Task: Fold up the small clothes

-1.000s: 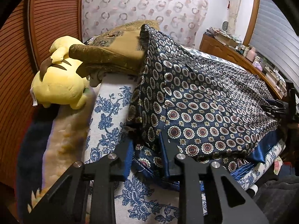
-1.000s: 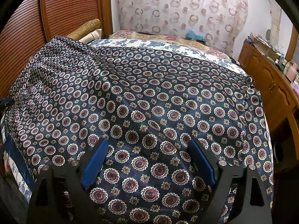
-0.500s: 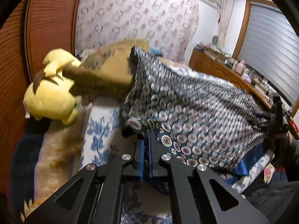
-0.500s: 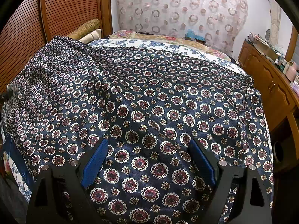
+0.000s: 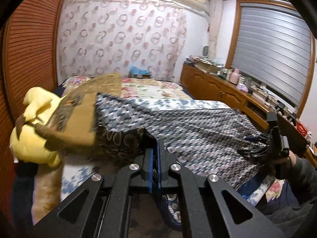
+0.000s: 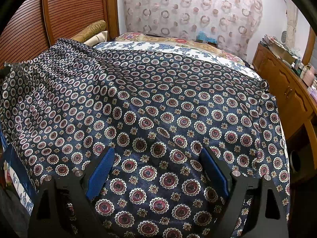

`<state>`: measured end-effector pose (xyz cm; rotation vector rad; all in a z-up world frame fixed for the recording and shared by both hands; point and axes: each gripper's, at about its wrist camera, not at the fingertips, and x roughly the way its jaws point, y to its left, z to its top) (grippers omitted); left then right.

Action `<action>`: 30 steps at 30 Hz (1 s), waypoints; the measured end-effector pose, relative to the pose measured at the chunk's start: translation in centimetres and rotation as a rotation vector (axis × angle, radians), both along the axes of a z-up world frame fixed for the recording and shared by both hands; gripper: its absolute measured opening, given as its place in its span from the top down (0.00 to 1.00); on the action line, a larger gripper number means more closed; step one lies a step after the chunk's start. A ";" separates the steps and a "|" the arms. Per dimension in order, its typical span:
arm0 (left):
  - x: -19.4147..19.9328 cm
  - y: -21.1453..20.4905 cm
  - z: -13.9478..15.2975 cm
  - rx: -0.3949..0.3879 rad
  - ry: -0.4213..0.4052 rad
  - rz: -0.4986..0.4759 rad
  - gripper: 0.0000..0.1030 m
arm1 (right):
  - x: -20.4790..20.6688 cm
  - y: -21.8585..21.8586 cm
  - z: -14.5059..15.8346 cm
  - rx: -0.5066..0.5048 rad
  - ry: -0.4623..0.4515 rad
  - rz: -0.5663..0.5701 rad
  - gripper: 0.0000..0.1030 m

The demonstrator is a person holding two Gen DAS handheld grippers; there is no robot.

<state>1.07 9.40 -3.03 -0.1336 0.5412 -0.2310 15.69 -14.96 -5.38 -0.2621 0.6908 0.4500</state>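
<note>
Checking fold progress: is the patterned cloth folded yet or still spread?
Mostly spread: the patterned cloth lies flat across the bed; only one corner is pinched up in the left gripper.

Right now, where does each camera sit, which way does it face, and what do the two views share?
Left wrist: on the left gripper, facing across the bed toward the window; its jaws are shut on the patterned cloth; the right gripper and a sleeve show at right.
Right wrist: on the right gripper, angled down at the cloth, jaws open.
Shared: the cloth, the curtain, the wooden cabinet.
</note>
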 end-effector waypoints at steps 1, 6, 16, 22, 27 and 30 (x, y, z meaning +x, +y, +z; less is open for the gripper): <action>0.3 -0.6 0.3 0.001 -0.006 -0.015 0.96 | 0.0 0.0 0.0 0.000 -0.001 -0.003 0.13; 1.6 -3.6 2.0 0.016 -0.045 -0.091 0.97 | -0.6 -0.5 0.4 0.001 -0.013 -0.024 0.13; 3.6 -8.7 4.2 0.031 -0.080 -0.238 0.97 | -3.2 -2.4 3.4 0.124 -0.076 -0.006 0.13; 4.5 -12.7 6.1 0.058 -0.108 -0.343 0.97 | -5.0 -4.0 5.8 0.134 -0.149 -0.034 0.13; 5.1 -16.3 7.7 0.078 -0.131 -0.434 0.97 | -6.3 -6.8 6.4 0.143 -0.171 -0.090 0.13; 5.7 -18.3 7.7 0.085 -0.113 -0.486 0.97 | -7.0 -8.1 6.3 0.156 -0.175 -0.124 0.13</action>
